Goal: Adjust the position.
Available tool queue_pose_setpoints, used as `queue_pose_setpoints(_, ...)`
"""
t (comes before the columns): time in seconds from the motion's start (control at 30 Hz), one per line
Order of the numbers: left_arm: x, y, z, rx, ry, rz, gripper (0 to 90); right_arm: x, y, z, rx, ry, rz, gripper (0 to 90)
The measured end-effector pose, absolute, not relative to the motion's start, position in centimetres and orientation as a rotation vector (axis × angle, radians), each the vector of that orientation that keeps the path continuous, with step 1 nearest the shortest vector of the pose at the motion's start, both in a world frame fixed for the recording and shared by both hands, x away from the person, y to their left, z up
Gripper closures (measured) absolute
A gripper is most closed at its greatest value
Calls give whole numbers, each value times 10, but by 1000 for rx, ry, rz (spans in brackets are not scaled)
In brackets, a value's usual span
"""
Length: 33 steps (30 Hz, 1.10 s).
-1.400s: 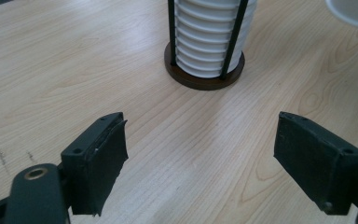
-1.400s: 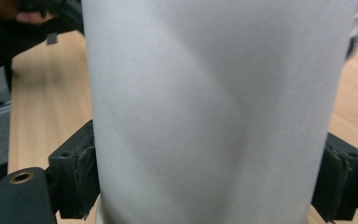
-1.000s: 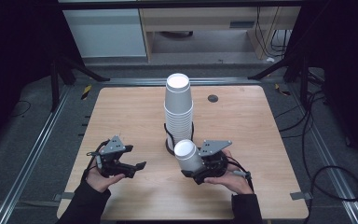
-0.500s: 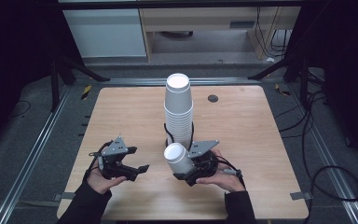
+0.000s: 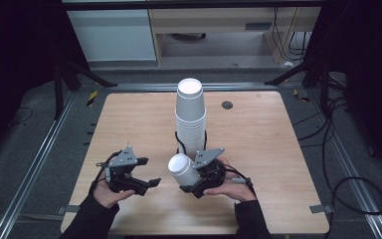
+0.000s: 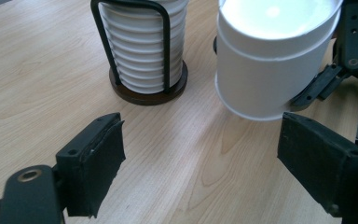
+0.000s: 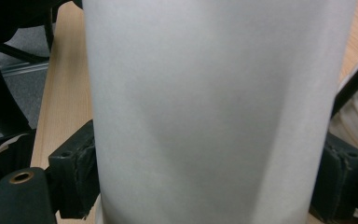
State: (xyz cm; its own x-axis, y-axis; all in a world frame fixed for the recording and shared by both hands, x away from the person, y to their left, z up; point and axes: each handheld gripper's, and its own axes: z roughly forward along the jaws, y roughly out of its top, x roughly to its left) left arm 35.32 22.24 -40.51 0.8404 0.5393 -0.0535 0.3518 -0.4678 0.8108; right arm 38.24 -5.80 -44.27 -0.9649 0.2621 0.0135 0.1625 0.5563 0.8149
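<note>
At lower centre of the bench (image 5: 258,149), the right gripper (image 5: 195,180) clamps a tilted white cup (image 5: 181,169), apparently offering it to the left gripper (image 5: 146,183), whose jaws stand wide.

overhead view, two close tool views

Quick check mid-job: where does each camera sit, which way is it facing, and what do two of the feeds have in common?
High view: above the near table edge, facing forward and down on the table; both forearms, left tongs and right tongs show.
Left gripper view: on the left tongs, looking along open jaws at the cup stack.
Right gripper view: on the right tongs, jaws pressed on the loose cup.
Shared: the loose cup and the stack.
</note>
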Motion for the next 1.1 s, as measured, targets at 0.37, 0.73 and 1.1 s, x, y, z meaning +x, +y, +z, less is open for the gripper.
queue_pose_setpoints(0.37, 349, 215, -401, 2104, 605, 225, 131, 383, -45, -445, 296, 2703, 1372, 140)
queue_pose_setpoints(0.73, 348, 206, -399, 2123, 569, 192, 117, 382, -32, -447, 227, 2738, 1366, 141)
queue_pose_setpoints(1.1, 350, 200, -401, 2142, 561, 158, 111, 380, -14, -446, 152, 2753, 1348, 141)
